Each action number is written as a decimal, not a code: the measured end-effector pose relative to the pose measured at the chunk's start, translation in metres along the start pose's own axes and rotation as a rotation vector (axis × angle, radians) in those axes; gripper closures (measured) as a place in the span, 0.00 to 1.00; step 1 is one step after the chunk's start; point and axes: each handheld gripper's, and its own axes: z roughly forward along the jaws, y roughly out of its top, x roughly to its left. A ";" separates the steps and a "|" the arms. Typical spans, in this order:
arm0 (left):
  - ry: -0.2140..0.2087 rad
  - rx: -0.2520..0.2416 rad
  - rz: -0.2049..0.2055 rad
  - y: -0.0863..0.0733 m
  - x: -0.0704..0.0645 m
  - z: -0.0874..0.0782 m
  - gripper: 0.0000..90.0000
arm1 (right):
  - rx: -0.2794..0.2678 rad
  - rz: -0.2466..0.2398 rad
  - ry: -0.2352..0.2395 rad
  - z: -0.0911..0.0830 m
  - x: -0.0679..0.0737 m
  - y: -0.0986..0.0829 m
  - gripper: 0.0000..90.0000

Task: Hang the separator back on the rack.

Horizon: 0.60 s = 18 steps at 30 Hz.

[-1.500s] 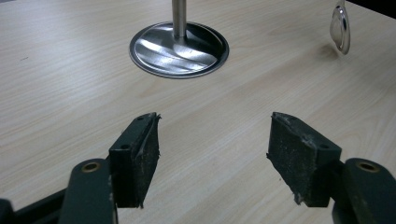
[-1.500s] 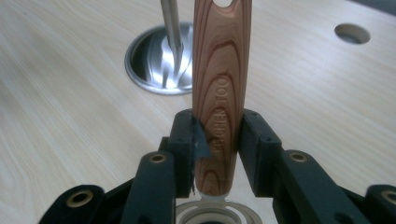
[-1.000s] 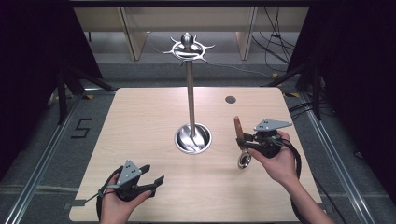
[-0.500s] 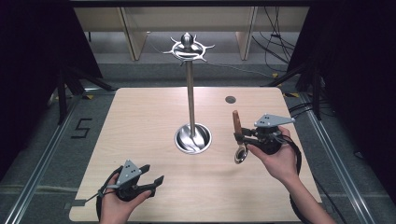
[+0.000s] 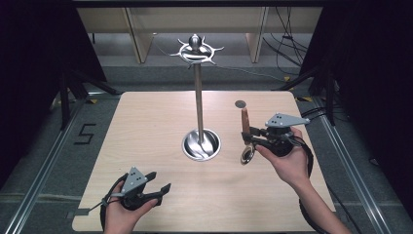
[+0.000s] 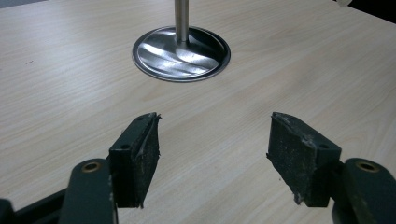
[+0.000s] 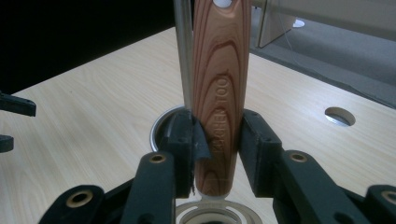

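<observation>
Utensil lifted beside the stand
The right claw (image 5: 249, 139), clenched on the wooden-handled metal strainer (image 5: 246, 127), had risen slightly nearer the tall steel hanging stand (image 5: 197, 97), readying a hang; the left claw (image 5: 158, 183) rested released on the surface (image 5: 146, 126)

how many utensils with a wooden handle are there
1. The wooden-handled utensil is clamped upright in the right gripper, right of the metal stand. None hangs on the stand's hooks.

Wood-handled utensil (image 5: 246, 127) upright, handle up, metal ring end down, clamped in right tongs (image 5: 249, 138) above table, right of stand base
</observation>
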 end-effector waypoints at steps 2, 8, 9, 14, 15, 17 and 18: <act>0.002 -0.002 -0.001 0.000 0.000 0.000 0.37 | -0.003 -0.007 -0.001 0.000 0.000 0.001 0.76; 0.001 -0.003 0.010 0.000 0.001 -0.001 0.37 | -0.021 0.014 0.006 0.000 0.004 0.007 0.76; 0.000 -0.004 0.010 0.000 0.001 -0.001 0.37 | -0.021 0.014 0.006 0.000 0.004 0.007 0.76; 0.004 -0.001 0.011 0.001 0.001 -0.001 0.37 | -0.027 -0.006 -0.003 0.000 0.005 0.012 0.76; 0.004 -0.001 0.007 0.000 0.000 -0.001 0.37 | -0.050 -0.018 -0.006 0.001 0.005 0.012 0.76; 0.003 -0.003 0.010 0.000 0.001 -0.001 0.37 | -0.025 -0.016 0.007 -0.002 0.006 0.016 0.76; 0.002 -0.004 0.011 0.000 0.001 -0.001 0.37 | -0.039 -0.012 -0.002 -0.001 0.007 0.016 0.76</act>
